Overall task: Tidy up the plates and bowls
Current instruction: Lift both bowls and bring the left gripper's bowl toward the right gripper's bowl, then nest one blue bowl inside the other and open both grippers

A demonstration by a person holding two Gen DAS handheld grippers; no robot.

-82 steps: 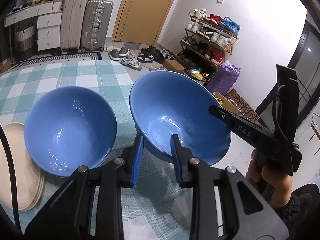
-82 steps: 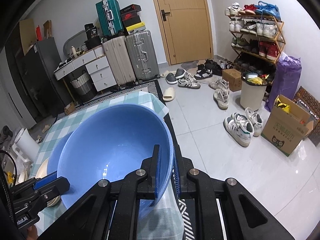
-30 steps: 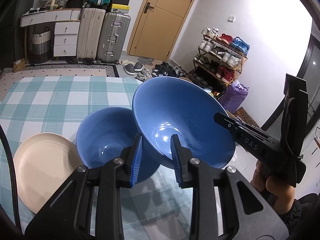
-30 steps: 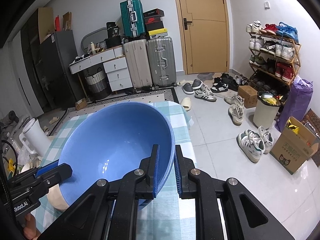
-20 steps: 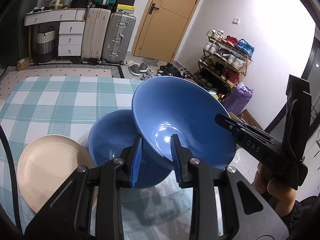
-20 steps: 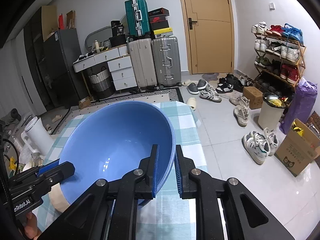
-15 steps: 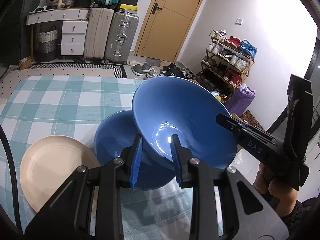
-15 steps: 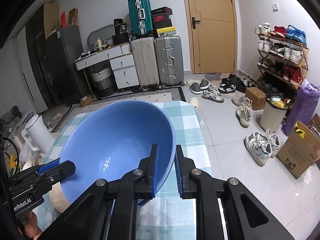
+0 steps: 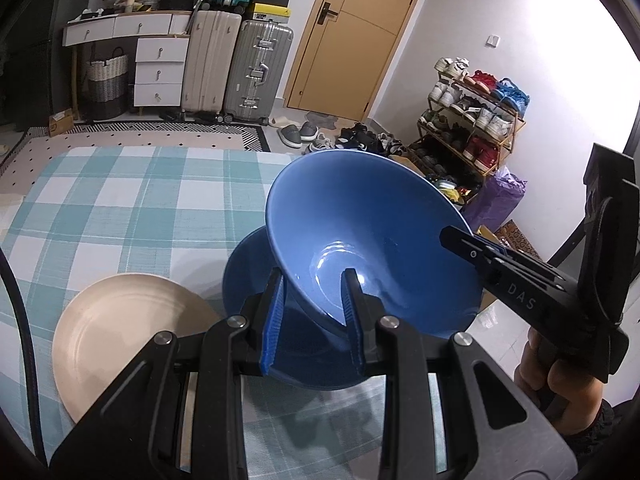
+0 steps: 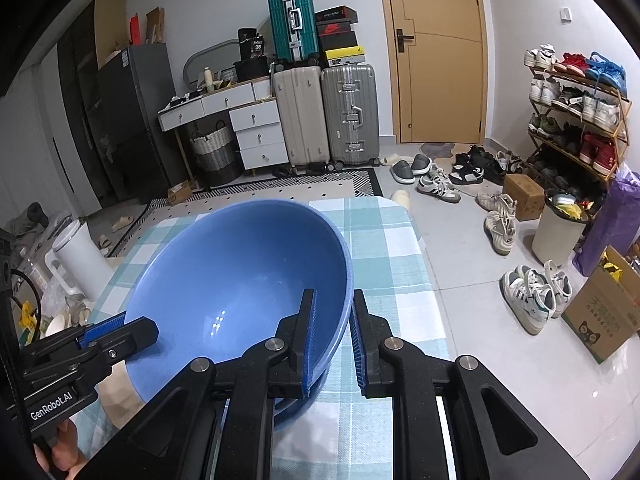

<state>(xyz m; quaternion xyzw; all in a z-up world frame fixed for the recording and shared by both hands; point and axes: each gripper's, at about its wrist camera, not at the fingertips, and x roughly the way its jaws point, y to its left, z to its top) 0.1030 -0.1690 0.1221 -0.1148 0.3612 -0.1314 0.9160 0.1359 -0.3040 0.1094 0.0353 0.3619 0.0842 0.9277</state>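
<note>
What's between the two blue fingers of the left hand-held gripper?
The near rim of the raised blue bowl: the left hand-held gripper pinches it, one finger inside and one outside, above the second bowl. The left wrist view shows it.

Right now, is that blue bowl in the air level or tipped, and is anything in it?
Tipped and empty. The held bowl leans over the second bowl; its bare inside shows only glare.

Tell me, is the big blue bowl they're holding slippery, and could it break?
Probably slippery: the held blue bowl looks glossy, with light glinting inside. Likely breakable and heavy, seemingly glazed ceramic; the left hand-held gripper and right hand-held gripper both pinch its rim. It stays stiff, tilted over the second bowl.
</note>
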